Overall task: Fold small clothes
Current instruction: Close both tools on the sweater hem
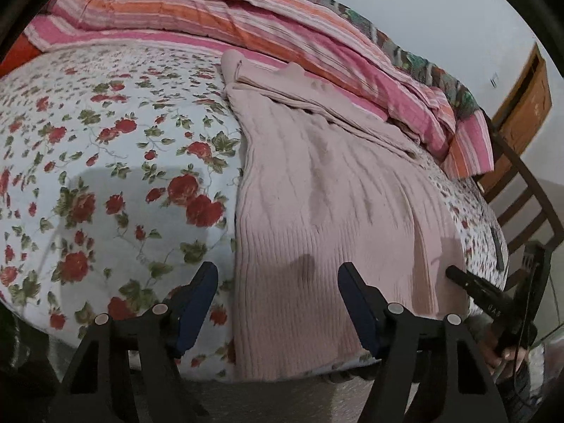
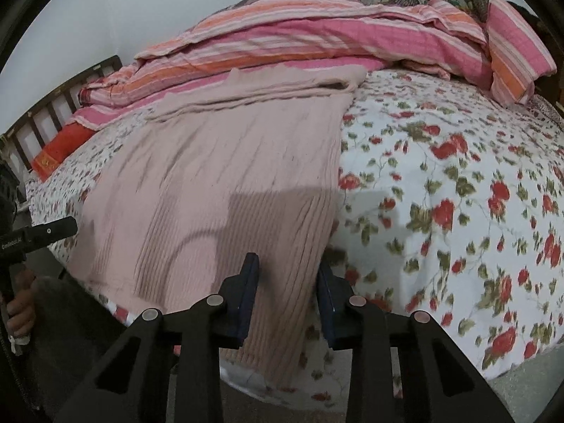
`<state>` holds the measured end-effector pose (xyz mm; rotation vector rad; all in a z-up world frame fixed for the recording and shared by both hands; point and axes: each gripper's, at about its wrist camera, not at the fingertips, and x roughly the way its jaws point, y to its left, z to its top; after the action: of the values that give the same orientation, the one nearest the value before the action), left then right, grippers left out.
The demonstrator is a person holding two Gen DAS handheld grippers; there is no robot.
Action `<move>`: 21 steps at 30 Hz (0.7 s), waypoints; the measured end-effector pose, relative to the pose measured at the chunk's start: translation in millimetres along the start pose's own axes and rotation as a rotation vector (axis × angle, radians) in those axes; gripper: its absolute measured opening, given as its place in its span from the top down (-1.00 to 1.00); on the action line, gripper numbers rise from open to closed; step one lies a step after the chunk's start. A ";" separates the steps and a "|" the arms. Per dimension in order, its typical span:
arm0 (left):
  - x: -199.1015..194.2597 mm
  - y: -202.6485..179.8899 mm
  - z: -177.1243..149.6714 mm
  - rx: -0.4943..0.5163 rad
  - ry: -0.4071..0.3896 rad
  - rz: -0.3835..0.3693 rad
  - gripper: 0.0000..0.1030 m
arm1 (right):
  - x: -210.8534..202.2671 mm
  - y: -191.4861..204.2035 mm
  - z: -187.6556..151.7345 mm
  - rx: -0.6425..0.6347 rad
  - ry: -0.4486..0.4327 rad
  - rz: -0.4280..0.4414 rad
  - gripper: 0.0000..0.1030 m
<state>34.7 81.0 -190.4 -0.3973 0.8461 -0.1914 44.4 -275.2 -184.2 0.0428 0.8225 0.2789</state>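
Observation:
A pale pink ribbed knit sweater (image 1: 328, 190) lies flat on the floral bedsheet (image 1: 105, 176), its hem at the near edge of the bed and its sleeves folded across the far end. My left gripper (image 1: 277, 271) hovers open over the hem's left corner; its jaws are wide apart, one over the sheet and one over the knit. In the right wrist view the sweater (image 2: 218, 162) fills the left half. My right gripper (image 2: 287, 264) straddles the hem's right corner with narrow jaws; the knit lies between them, not pinched.
A pink and orange striped quilt (image 1: 268, 24) is bunched along the far side of the bed. A wooden chair (image 1: 521, 190) stands at the right, and a slatted headboard (image 2: 53, 112) shows in the right wrist view. A person's hand (image 2: 17, 313) holds the left tool's handle.

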 end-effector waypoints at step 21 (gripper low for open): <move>8.5 -4.7 -25.6 -0.040 0.093 -0.091 0.08 | -1.1 1.3 -17.9 0.057 0.043 0.109 0.38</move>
<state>20.8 67.2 -209.6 -0.4680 0.9250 -0.2795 30.4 -275.5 -195.4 0.1352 0.8724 0.3602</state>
